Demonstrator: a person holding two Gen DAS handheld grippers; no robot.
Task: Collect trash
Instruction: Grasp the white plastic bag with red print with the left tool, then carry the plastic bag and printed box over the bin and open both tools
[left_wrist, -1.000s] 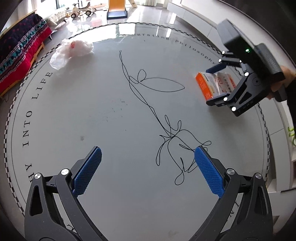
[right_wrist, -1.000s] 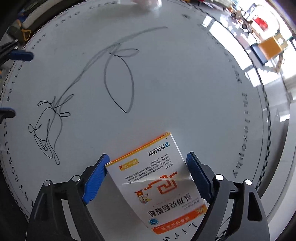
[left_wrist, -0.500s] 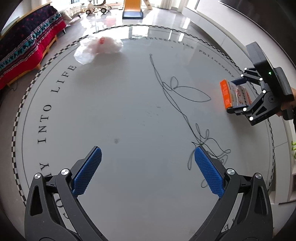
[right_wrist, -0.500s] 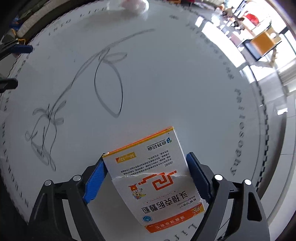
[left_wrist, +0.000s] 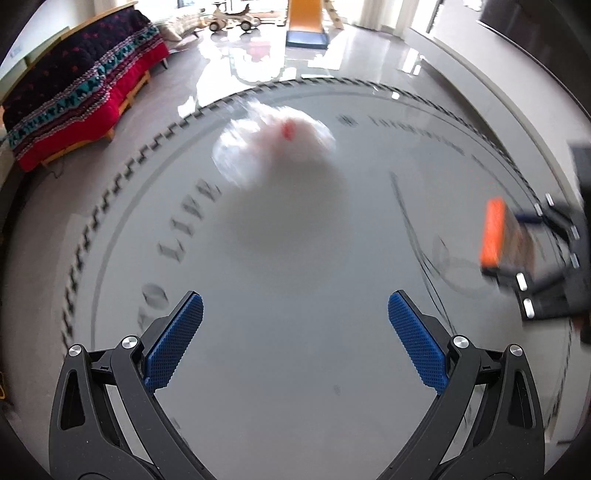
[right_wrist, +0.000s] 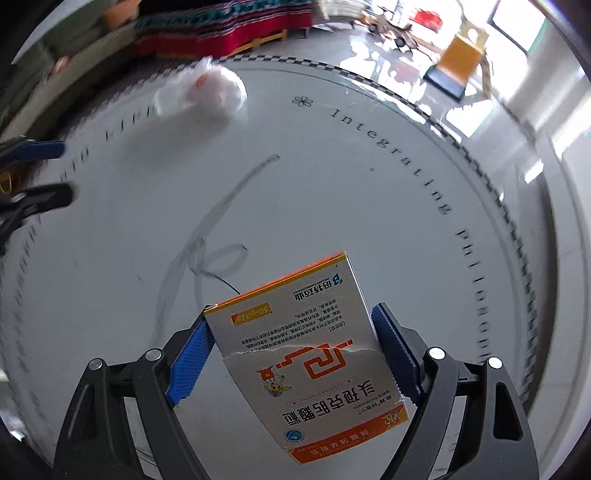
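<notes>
White round table (right_wrist: 332, 192) with a black checkered rim and black line drawing; white-and-orange medicine box (right_wrist: 306, 354); white crumpled plastic bag (left_wrist: 273, 144) with a red spot; blue finger pads (left_wrist: 173, 343).

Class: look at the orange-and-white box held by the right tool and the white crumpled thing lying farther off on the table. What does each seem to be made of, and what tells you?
Medicine box: printed card, slightly glossy; flat panels, sharp folds and a torn edge across its face.
Crumpled bag: probably thin translucent plastic film, bunched and wrinkled; motion blur leaves tissue possible.
</notes>
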